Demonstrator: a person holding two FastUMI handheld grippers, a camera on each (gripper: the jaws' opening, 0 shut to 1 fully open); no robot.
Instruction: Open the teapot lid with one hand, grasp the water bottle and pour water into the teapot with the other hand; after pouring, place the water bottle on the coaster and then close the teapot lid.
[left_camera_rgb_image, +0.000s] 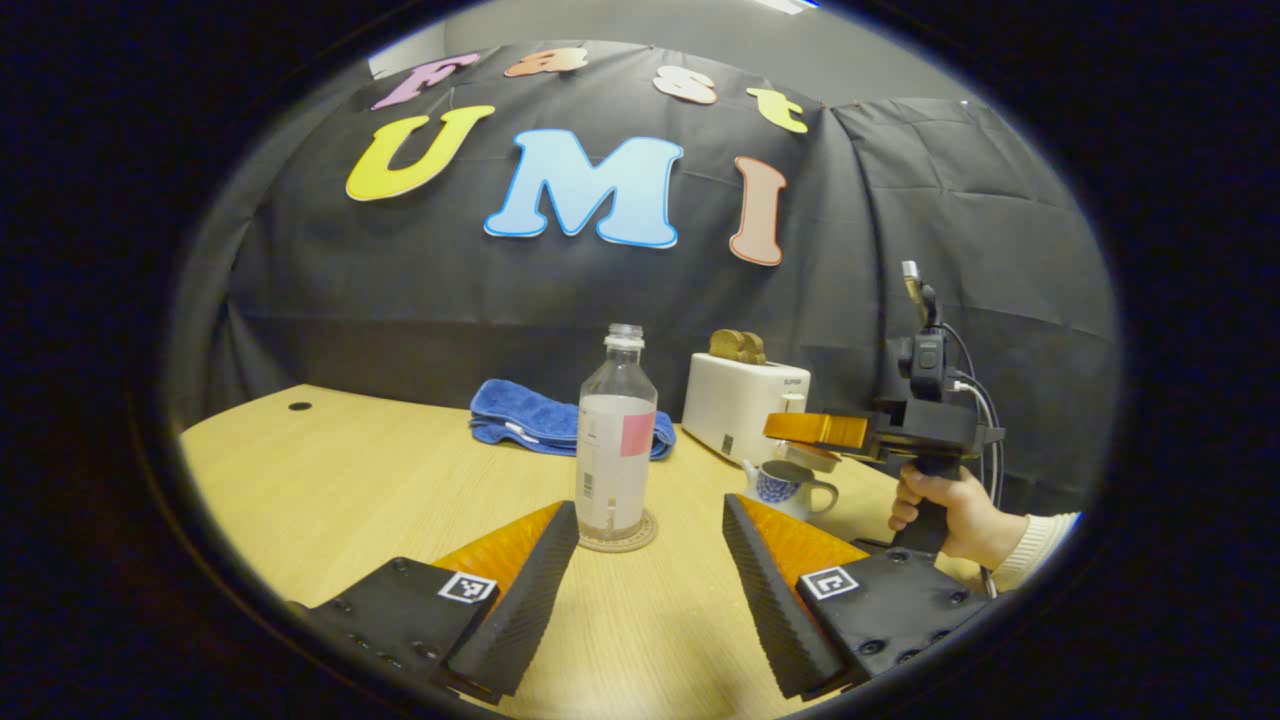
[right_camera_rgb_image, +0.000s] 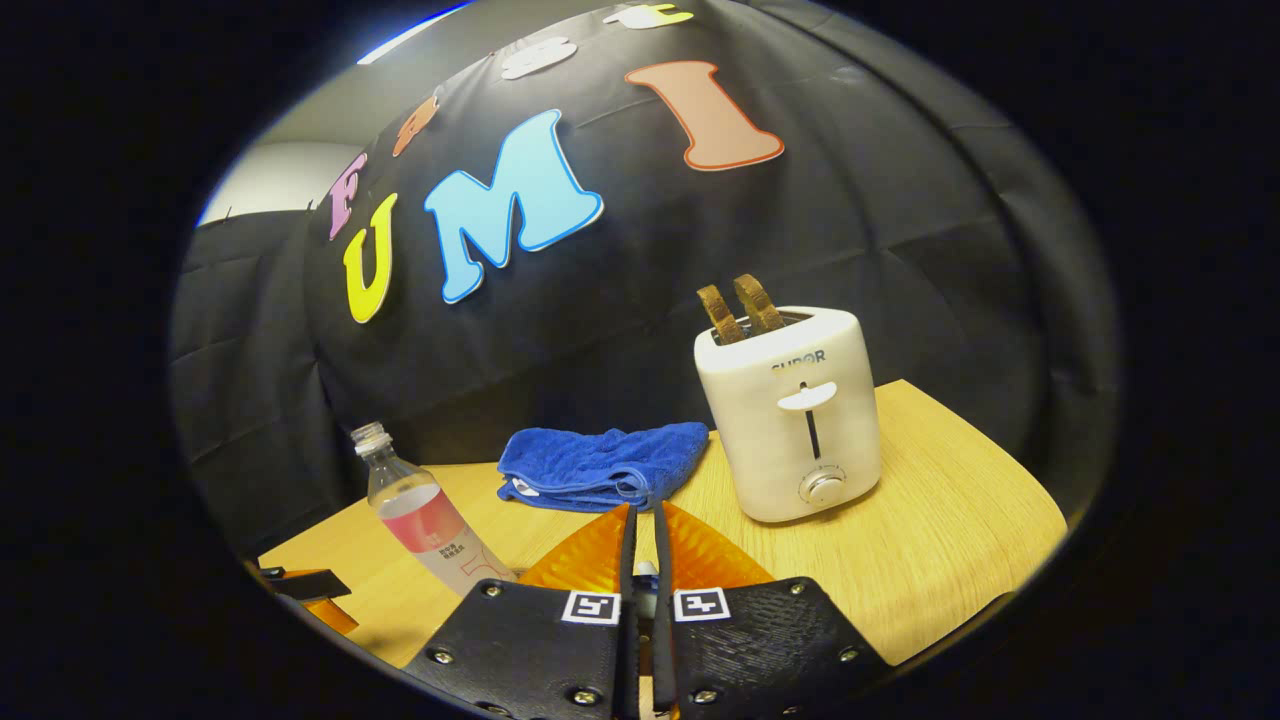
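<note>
The clear water bottle (left_camera_rgb_image: 615, 440), uncapped and partly filled, stands upright on the round coaster (left_camera_rgb_image: 620, 538) in the left gripper view. My left gripper (left_camera_rgb_image: 650, 545) is open just short of it, its fingers either side and apart from the bottle. To the right, a hand holds my right gripper (left_camera_rgb_image: 790, 428) over the blue-and-white teapot (left_camera_rgb_image: 788, 487), with the pale lid (left_camera_rgb_image: 812, 457) just under its fingers. In the right gripper view my right gripper (right_camera_rgb_image: 642, 520) is shut on a small pale knob (right_camera_rgb_image: 645, 571). The bottle (right_camera_rgb_image: 420, 510) leans at the left there.
A white toaster (left_camera_rgb_image: 745, 405) (right_camera_rgb_image: 790, 410) with two slices of toast stands behind the teapot. A folded blue towel (left_camera_rgb_image: 545, 420) (right_camera_rgb_image: 600, 465) lies at the back of the wooden table (left_camera_rgb_image: 330, 480). The table's right edge (right_camera_rgb_image: 1040, 500) curves past the toaster.
</note>
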